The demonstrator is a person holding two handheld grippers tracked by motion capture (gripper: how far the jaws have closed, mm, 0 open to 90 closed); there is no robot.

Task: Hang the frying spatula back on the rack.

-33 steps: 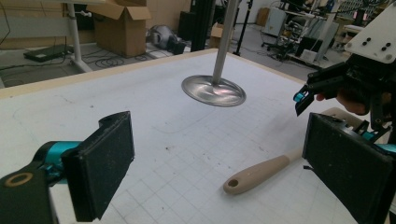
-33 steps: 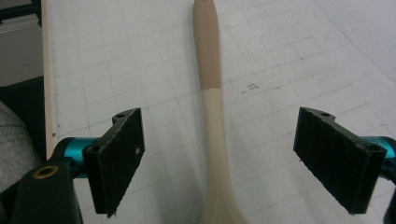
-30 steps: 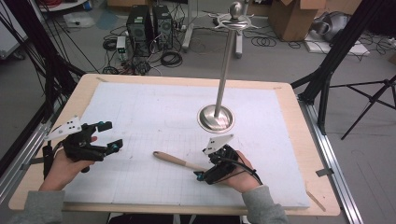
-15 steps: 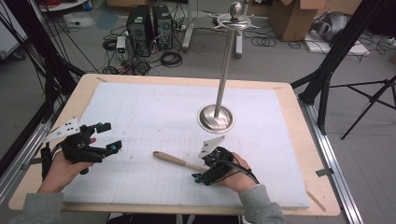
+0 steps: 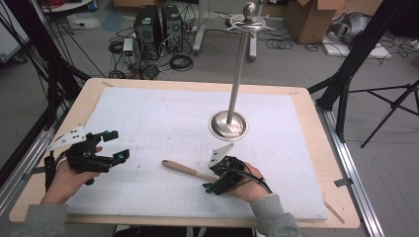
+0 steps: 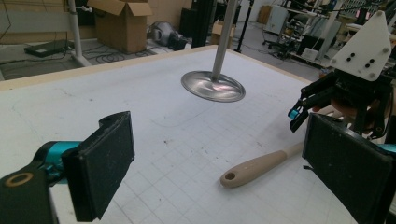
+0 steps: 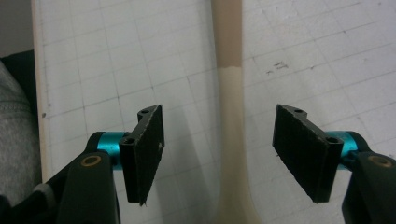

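Observation:
A utensil with a tan wooden handle lies on the white grid mat, handle end pointing left. My right gripper hovers over its paler neck, open. In the right gripper view the neck runs between the two pads of the right gripper, touching neither. My left gripper is held open at the mat's left side, nothing between its pads. The left gripper view looks past the left gripper to the handle and the right gripper beyond it.
A metal stand with a round base and a tall pole stands mid-mat, just behind the right hand. The mat covers a wooden table. Computers, cables, boxes and tripods sit on the floor beyond.
My right gripper has slid a little toward the near left, along the utensil. The left gripper has barely moved. The utensil lies as before.

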